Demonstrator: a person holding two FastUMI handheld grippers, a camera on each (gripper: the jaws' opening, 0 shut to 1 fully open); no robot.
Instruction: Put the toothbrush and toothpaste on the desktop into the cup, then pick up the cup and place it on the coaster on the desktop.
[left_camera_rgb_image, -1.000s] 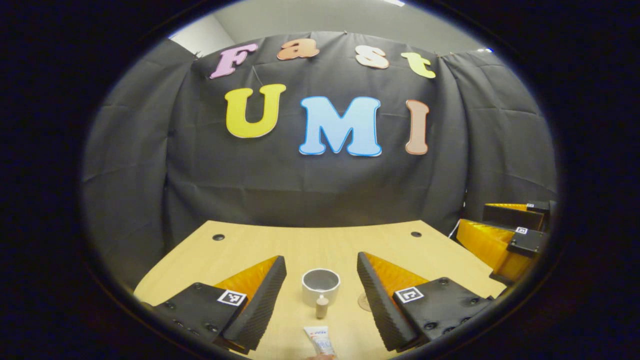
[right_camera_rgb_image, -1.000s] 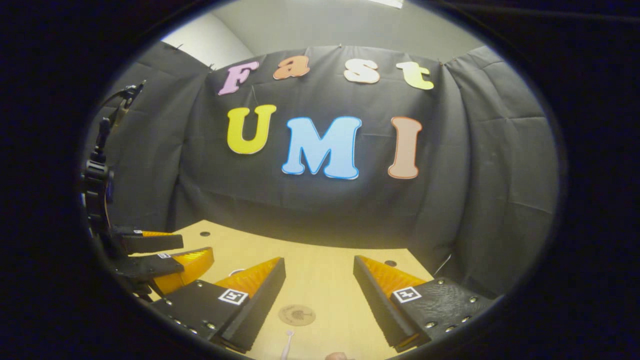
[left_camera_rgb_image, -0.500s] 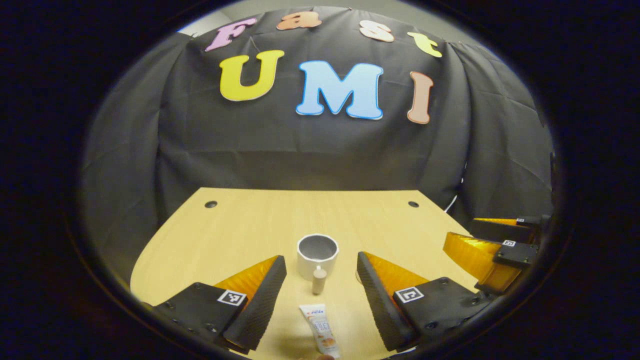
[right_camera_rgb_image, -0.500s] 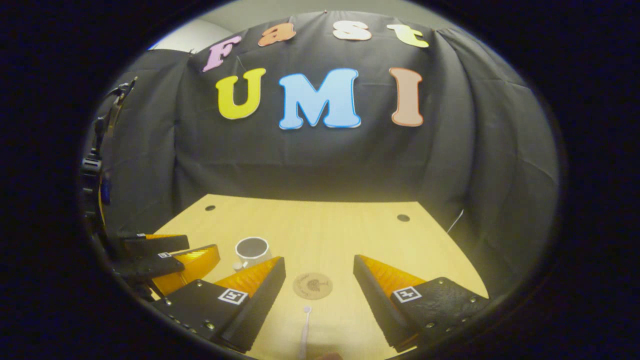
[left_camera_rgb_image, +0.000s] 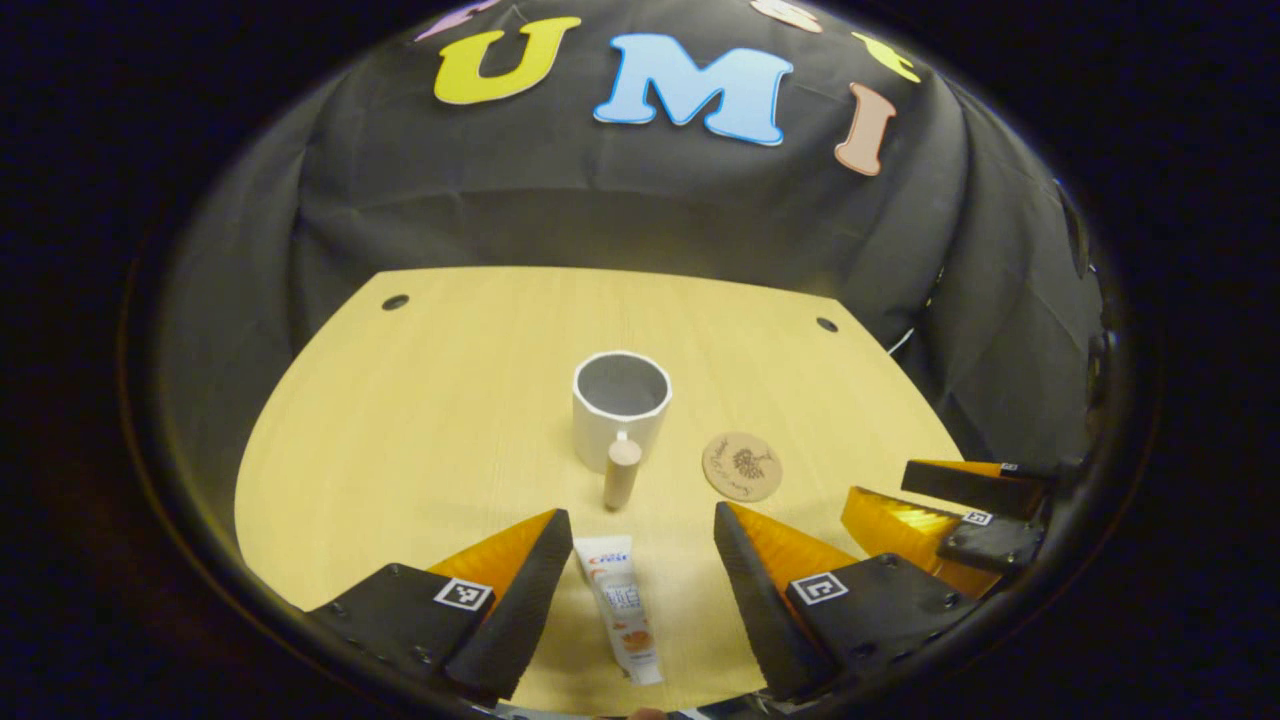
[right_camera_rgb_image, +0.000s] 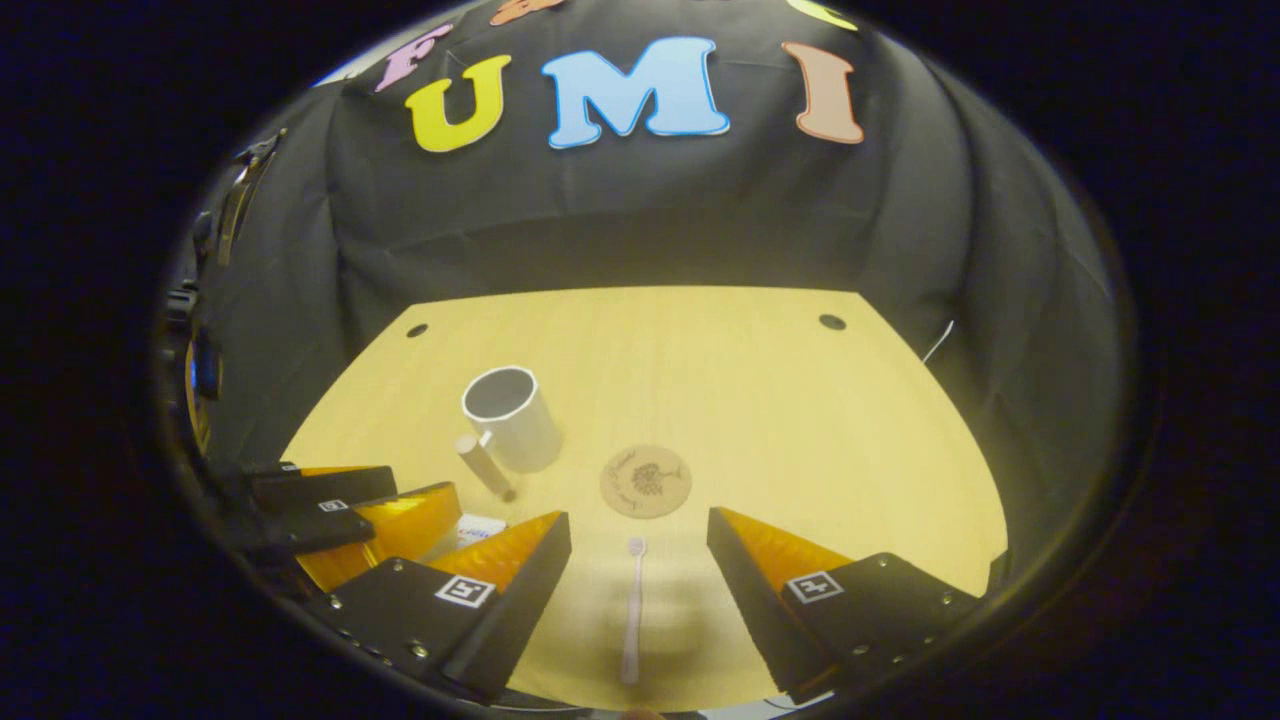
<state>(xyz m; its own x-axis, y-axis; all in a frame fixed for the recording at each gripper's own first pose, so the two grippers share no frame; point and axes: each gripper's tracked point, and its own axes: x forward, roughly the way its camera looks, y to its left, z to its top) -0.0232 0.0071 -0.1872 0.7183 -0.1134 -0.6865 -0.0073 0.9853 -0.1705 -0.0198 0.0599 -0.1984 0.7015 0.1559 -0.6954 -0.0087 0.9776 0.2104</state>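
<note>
Hovering over the near edge of the desk (left_camera_rgb_image: 400, 400), the left gripper (left_camera_rgb_image: 640, 560) stands wide apart, holding nothing; the toothpaste (left_camera_rgb_image: 625, 610) lies flat between its fingers, long axis running away from the camera. The right gripper (right_camera_rgb_image: 640, 560) is likewise wide and empty, with the toothbrush (right_camera_rgb_image: 633, 610) lying between its fingers, head (right_camera_rgb_image: 636, 546) pointing toward the coaster (right_camera_rgb_image: 646, 481). Beyond stands the cup (left_camera_rgb_image: 620, 410), upright, mouth open, its wooden handle (left_camera_rgb_image: 621, 473) facing the grippers (coaster just beside it, not touching). Desk surface is pale wood, bare around these items, with a hole (left_camera_rgb_image: 395, 301) near each far corner. Black cloth (left_camera_rgb_image: 600, 200) closes off the far edge and sides.
</note>
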